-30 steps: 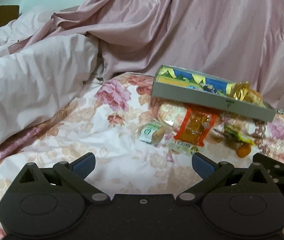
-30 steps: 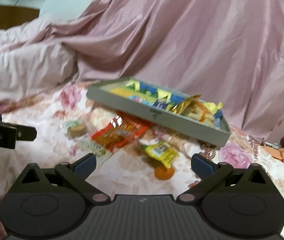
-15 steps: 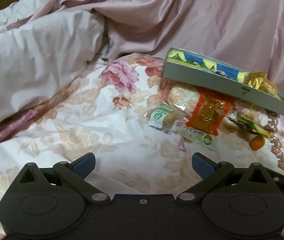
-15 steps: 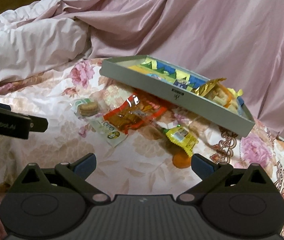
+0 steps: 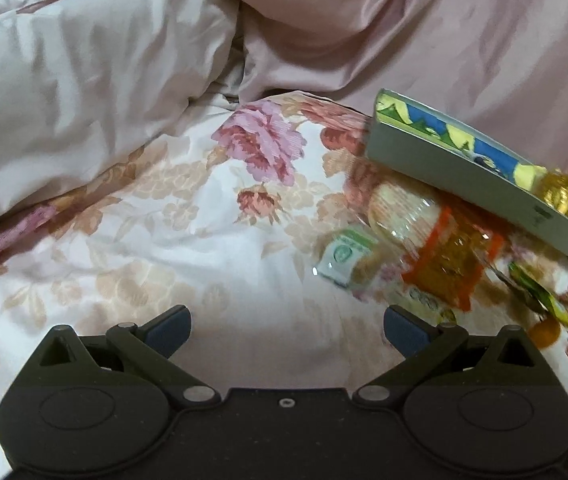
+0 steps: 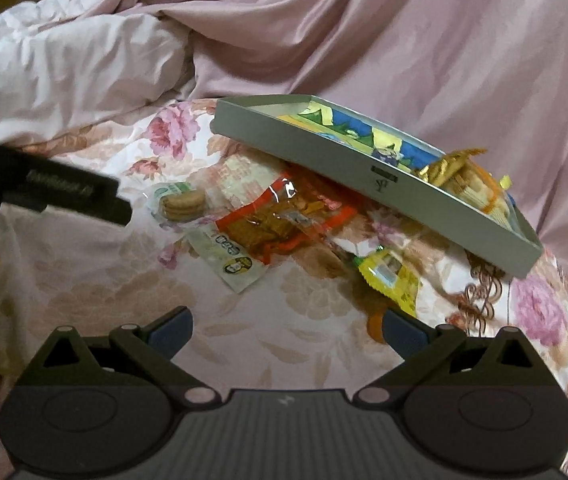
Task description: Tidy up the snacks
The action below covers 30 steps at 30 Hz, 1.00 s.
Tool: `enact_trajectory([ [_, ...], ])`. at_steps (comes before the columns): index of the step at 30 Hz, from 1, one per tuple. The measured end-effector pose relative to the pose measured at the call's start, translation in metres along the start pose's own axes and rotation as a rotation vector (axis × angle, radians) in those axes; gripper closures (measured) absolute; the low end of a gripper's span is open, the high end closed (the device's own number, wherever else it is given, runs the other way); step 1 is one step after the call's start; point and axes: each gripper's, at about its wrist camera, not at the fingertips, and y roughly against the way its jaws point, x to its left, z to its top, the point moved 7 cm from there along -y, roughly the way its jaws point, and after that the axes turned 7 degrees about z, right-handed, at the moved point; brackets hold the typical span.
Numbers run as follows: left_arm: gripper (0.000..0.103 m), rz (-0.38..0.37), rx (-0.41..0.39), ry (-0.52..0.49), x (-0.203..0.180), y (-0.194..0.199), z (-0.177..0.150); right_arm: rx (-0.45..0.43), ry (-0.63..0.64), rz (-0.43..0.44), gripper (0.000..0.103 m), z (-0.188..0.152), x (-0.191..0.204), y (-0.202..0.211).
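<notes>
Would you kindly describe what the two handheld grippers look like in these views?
Both are matte black plastic. The left gripper has two angled linkage arms with silver pivot pins, round discs on a wide base, triangular cut-outs and dark blue fingertip pads. The right gripper matches, but its base is ribbed grey. In the right wrist view, the left one's side bears blurred pale lettering. No cables or sleeves show.
</notes>
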Motion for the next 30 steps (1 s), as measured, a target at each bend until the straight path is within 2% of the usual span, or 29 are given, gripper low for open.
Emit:
enact_trajectory([
  [7, 0.001, -0.024, -0.045, -0.004, -0.009, -0.023, 0.018, 0.002, -0.019, 0.031, 0.0, 0.008, -0.008, -0.027],
  [14, 0.001, -0.156, -0.105, -0.091, -0.036, -0.043, 0.032, 0.001, -0.111, 0.125, 0.001, 0.012, -0.018, -0.048],
  [17, 0.001, -0.171, -0.095, -0.129, -0.042, -0.051, 0.033, 0.015, -0.121, 0.157, 0.005, 0.012, -0.015, -0.054],
  [20, 0.001, -0.177, -0.072, -0.106, -0.038, -0.061, 0.035, 0.011, -0.117, 0.184, 0.009, 0.013, -0.012, -0.059],
  [24, 0.011, -0.222, -0.026, -0.086, -0.034, -0.071, 0.031, 0.021, -0.126, 0.211, 0.016, 0.016, -0.011, -0.071],
  [27, 0.018, -0.26, -0.03, -0.085, -0.035, -0.069, 0.03, 0.026, -0.161, 0.245, 0.029, 0.02, -0.012, -0.08],
  [30, 0.022, -0.287, -0.031, -0.103, -0.038, -0.068, 0.028, 0.012, -0.182, 0.265, 0.035, 0.026, -0.013, -0.087],
])
